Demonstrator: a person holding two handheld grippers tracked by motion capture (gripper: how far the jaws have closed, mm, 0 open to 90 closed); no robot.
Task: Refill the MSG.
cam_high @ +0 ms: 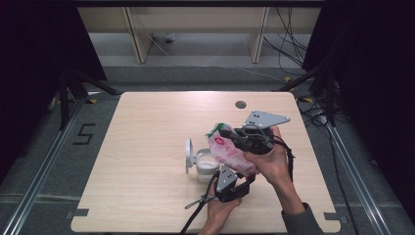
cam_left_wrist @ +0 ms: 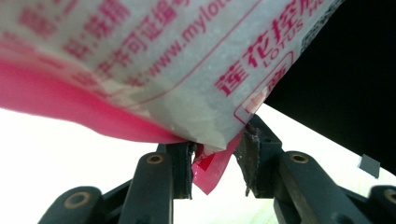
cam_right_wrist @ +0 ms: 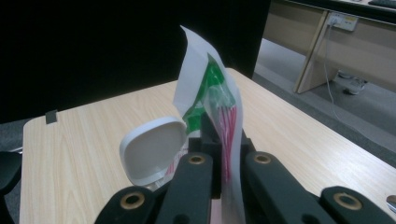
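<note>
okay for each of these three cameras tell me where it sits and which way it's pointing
High view: above the person's side, facing forward and down on the table; both hands, left gripper and right gripper show.
Left gripper view: on the left gripper, looking up at the bag, whose corner hangs between its jaws.
Right gripper view: on the right gripper, facing across the table past the white container; jaws clamp the bag's top.
All three share the bag.

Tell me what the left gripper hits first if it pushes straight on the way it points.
Most likely the pink and white bag: its bottom corner already hangs between the left gripper's jaws, directly ahead.
</note>
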